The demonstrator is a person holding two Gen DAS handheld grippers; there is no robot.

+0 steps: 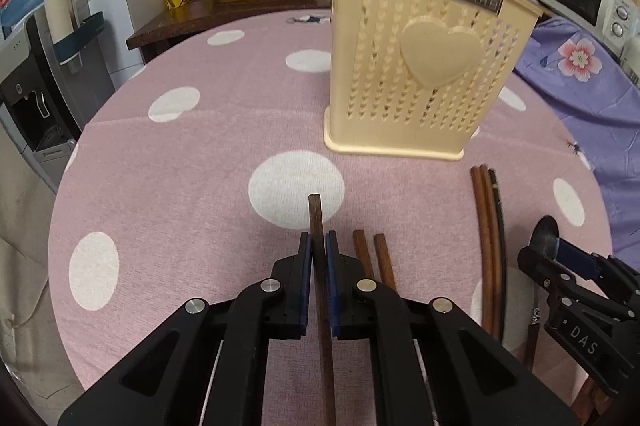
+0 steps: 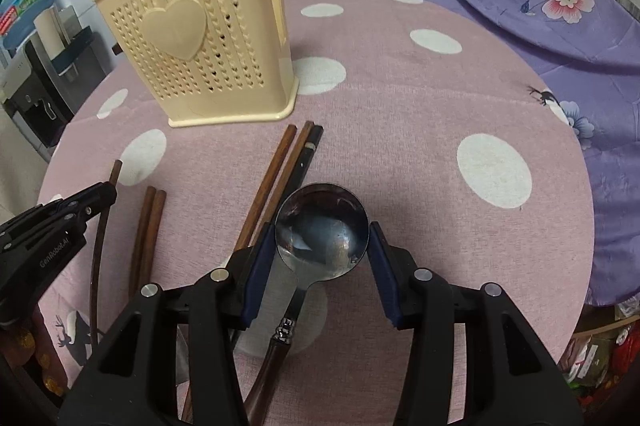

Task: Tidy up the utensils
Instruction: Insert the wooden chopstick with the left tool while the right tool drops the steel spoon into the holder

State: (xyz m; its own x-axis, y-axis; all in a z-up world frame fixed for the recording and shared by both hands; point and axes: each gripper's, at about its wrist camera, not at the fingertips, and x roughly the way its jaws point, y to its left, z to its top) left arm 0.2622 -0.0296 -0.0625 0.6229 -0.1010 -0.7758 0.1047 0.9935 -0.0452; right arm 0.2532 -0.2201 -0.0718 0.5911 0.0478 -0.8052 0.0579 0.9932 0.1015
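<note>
Pinching one dark chopstick (image 1: 316, 222) tight, the left gripper (image 1: 319, 246) has its blue pads pressed on both sides of it. The right gripper (image 2: 322, 246) holds a metal spoon (image 2: 322, 230) by the bowl, fingers about half spread. Loose chopsticks (image 2: 280, 178) lie on the pink dotted tablecloth (image 2: 420, 114) at 11 o'clock of the spoon. Farther at 11, the cream utensil holder (image 2: 200, 54) stands upright; can't really see what's inside.
</note>
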